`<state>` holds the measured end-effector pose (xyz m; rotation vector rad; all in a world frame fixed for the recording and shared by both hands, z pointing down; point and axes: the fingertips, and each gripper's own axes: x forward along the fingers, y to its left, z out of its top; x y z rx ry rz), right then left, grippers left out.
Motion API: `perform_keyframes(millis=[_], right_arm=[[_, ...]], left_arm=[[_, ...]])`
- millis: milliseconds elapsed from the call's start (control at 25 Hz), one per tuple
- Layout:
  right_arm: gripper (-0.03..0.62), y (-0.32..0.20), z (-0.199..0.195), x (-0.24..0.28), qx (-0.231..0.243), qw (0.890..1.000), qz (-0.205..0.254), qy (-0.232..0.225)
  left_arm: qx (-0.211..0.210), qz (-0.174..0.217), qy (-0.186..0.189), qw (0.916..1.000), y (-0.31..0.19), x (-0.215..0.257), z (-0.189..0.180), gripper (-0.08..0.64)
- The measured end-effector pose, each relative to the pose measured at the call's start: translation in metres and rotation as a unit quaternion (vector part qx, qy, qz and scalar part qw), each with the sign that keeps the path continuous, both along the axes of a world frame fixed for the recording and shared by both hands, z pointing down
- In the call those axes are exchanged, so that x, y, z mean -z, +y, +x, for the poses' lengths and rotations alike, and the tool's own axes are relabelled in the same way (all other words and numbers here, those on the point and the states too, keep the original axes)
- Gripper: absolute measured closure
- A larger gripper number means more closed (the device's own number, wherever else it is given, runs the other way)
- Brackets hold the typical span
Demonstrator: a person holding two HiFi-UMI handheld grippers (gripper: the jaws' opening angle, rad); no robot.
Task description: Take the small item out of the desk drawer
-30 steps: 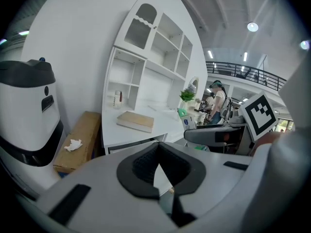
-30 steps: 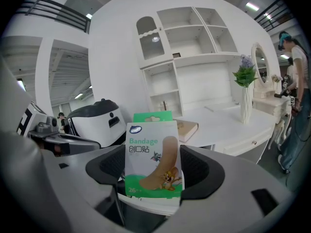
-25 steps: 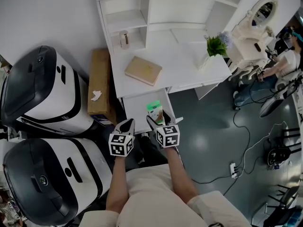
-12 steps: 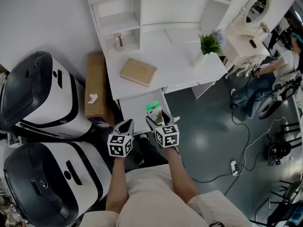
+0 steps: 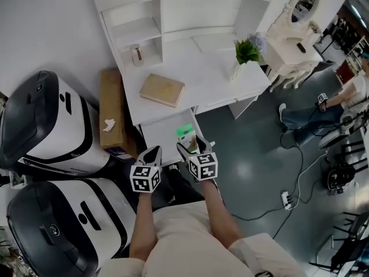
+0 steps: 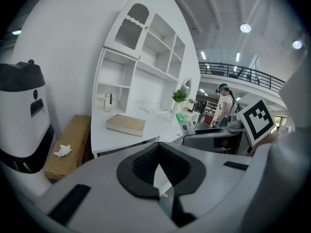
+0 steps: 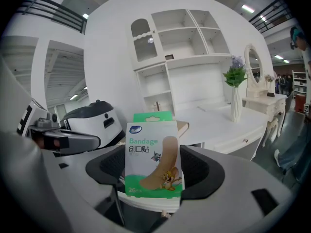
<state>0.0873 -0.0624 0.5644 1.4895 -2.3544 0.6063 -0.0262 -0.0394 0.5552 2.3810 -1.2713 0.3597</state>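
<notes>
The white desk's drawer [image 5: 161, 133] stands pulled out below the desktop [image 5: 202, 68]. My right gripper [image 5: 191, 143] hovers over the drawer's front right corner, shut on a small green and white bandage box [image 5: 187, 134]. In the right gripper view the bandage box [image 7: 153, 161] stands upright between the jaws of the right gripper [image 7: 153, 181], print facing the camera. My left gripper [image 5: 154, 151] is beside it at the drawer's front edge, shut with nothing in it; in the left gripper view its [image 6: 159, 177] pads meet.
A tan book [image 5: 162, 89] and a vase of green plants [image 5: 245, 53] are on the desktop. A cardboard box [image 5: 110, 105] and two white and black machines [image 5: 40, 126] stand at the left. Cables and a power strip [image 5: 285, 199] lie on the floor at the right, near a person [image 5: 346, 94].
Both grippers keep their places by the drawer front, the right one still holding the box. The head view has drifted, so the desk sits further left in the picture.
</notes>
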Motion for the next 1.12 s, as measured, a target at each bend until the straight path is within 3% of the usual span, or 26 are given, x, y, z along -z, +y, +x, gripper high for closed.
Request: perform_keyframes(millis=[1120], right_arm=[[0.229,0.0007,0.0047,0.0004,-0.017,1.000,0.002,0.001]], left_arm=[[-0.025,-0.005,0.006,0.9997,0.0013,-0.0007,0.0059,0.545]])
